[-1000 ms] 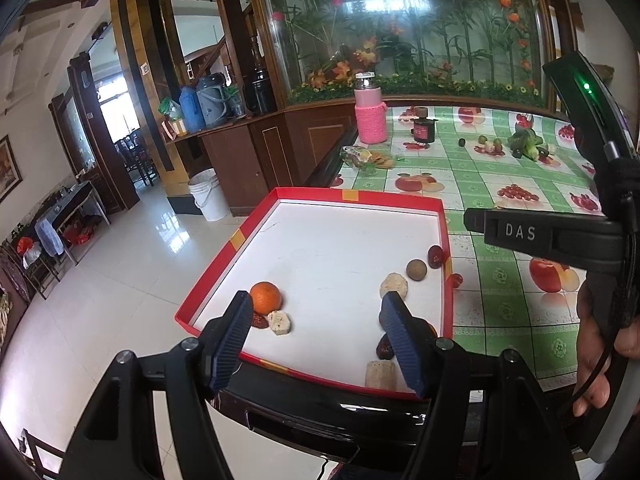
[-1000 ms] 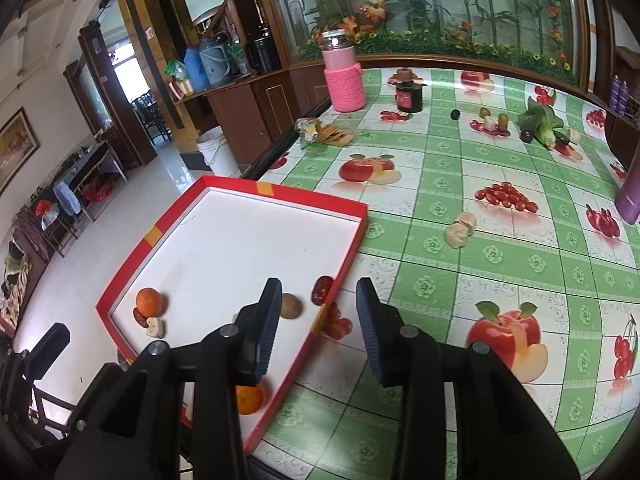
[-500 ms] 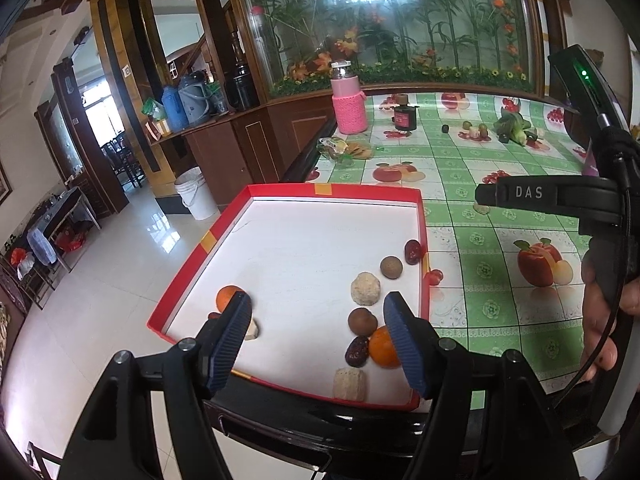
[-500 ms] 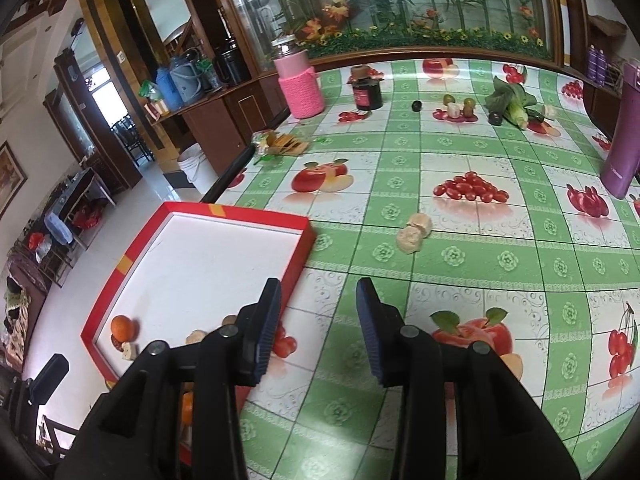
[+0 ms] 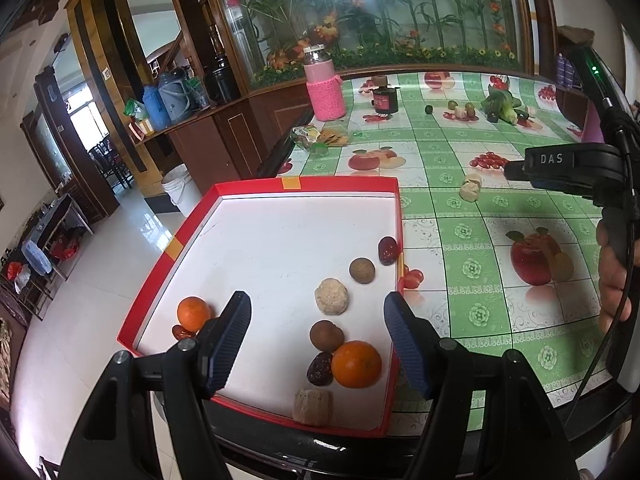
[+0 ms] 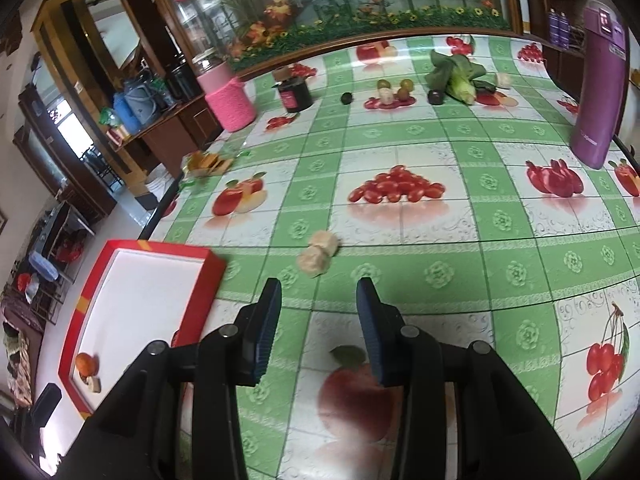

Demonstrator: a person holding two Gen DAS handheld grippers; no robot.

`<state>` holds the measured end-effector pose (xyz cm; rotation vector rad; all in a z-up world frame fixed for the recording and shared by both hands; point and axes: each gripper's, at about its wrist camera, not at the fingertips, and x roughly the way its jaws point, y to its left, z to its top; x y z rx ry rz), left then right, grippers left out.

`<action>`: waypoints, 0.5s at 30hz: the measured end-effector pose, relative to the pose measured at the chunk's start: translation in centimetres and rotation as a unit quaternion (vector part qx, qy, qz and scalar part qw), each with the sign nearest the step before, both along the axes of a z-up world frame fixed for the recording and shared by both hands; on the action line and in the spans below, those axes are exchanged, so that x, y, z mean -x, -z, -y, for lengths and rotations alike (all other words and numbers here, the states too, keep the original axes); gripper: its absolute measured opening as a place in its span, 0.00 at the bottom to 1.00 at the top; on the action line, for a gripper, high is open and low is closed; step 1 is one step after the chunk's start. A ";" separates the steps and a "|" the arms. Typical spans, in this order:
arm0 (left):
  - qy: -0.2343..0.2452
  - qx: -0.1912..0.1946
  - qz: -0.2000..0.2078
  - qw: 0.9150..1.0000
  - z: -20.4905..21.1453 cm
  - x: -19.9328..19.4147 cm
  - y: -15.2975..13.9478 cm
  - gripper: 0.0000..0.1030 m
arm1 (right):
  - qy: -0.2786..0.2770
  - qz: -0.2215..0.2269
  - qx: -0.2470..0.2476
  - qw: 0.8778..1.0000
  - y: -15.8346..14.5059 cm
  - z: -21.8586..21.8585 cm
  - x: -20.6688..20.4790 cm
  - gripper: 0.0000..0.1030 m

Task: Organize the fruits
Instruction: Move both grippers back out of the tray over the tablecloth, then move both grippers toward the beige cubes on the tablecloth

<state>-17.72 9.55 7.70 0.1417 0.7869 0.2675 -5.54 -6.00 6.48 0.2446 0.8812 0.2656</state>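
A red-rimmed white tray (image 5: 344, 183) holds several fruits: two oranges (image 5: 356, 364), brown round fruits (image 5: 362, 269), dark red dates (image 5: 387, 249) and pale beige lumps (image 5: 331, 296). My left gripper (image 5: 318, 316) is open and empty, hovering over the tray's near end. My right gripper (image 6: 318, 304) is open and empty above the green fruit-print tablecloth (image 6: 400, 276). Two pale beige lumps (image 6: 318, 254) lie on the cloth just ahead of it, right of the tray (image 6: 160, 248). The right gripper's body (image 5: 568, 168) shows at the right of the left wrist view.
A pink knitted bottle (image 6: 230, 98), a dark jar (image 6: 296, 94), small fruits (image 6: 394, 90), leafy vegetables (image 6: 456, 74) and a purple flask (image 6: 600, 80) stand at the table's far side. A snack packet (image 6: 204, 164) lies near the left edge. The table drops off left of the tray.
My right gripper has moved right and forward, away from the tray toward the two beige lumps. The left gripper has shifted right over the tray; more fruit at its near end shows.
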 end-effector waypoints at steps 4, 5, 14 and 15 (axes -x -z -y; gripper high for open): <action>0.001 0.000 -0.004 1.000 0.2 -0.1 0.2 0.67 | 0.011 -0.004 -0.008 1.000 0.1 0.9 -0.3 0.40; 0.002 0.000 -0.004 1.000 0.2 0.0 0.2 0.67 | 0.012 -0.005 -0.008 1.000 0.2 1.0 -0.4 0.40; 0.004 0.002 0.006 1.000 0.2 1.0 -0.3 0.67 | 0.007 0.002 -0.004 1.000 -0.5 0.4 0.4 0.40; 0.004 0.003 0.007 1.000 0.2 1.1 -0.4 0.67 | 0.007 0.004 -0.004 1.000 -0.6 0.3 0.5 0.40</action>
